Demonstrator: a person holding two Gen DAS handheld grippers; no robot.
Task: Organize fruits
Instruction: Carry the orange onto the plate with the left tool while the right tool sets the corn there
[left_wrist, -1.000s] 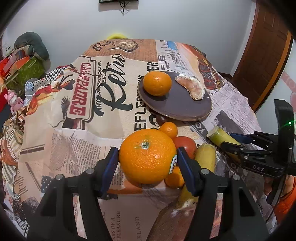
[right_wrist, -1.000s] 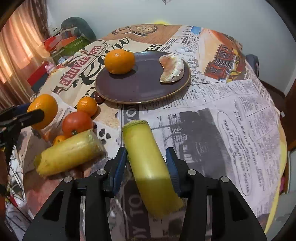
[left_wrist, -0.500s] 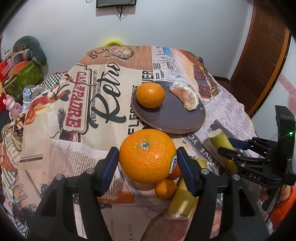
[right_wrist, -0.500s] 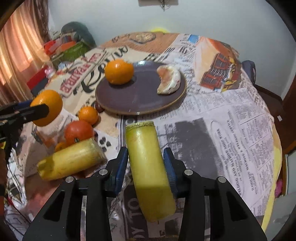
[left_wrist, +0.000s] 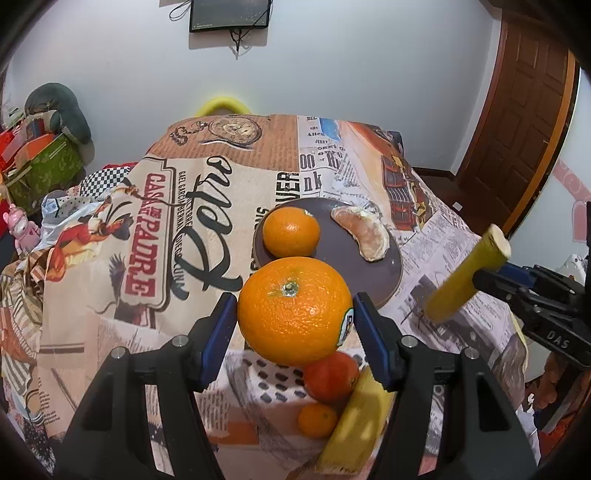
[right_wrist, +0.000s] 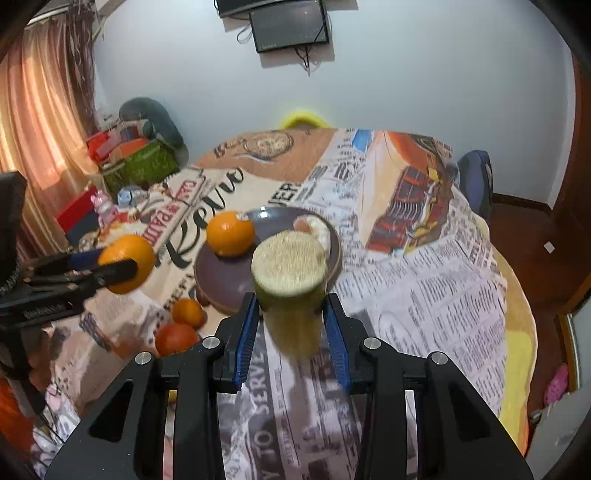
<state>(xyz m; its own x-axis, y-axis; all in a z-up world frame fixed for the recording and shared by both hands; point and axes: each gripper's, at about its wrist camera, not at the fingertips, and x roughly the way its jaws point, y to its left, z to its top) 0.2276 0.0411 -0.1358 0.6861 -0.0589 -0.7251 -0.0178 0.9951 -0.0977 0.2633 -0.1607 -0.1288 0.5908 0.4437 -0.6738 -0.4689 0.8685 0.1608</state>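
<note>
1. The left gripper (left_wrist: 294, 314) is clamped on a large orange (left_wrist: 294, 310), held in the air above the table (left_wrist: 110, 258) and just in front of the plate (left_wrist: 384, 284); a small sticker shows on the orange's right side, its letters unreadable.
2. The right gripper (right_wrist: 291, 325) is clamped on a yellow-green stalk (right_wrist: 290, 291), tilted up so its pale cut end faces the camera.
3. The dark plate holds a second orange (left_wrist: 290, 231) on its left and a peeled segment (left_wrist: 364, 230) on its right, apart from each other.
4. Only the left view shows the loose fruit under the held orange: a tomato (left_wrist: 332, 376), a small orange (left_wrist: 317, 419) and another yellow stalk (left_wrist: 354, 424), crowded together; it also shows a wooden door (left_wrist: 524, 110) at right.
5. Only the right view shows a pink curtain (right_wrist: 33, 110) at left, and the stalk's fibrous cut face; here the stalk hides part of the segment.
6. Both views show a wall screen (left_wrist: 229, 14) and a green box (left_wrist: 44, 166) beside the table.
7. Readable writing: the tablecloth carries "CASA DE PADRE" in red and large script "Retro"; the right view shows "TO SERVE" near the gripper; the right gripper's body reads "DAS" in the left view.
</note>
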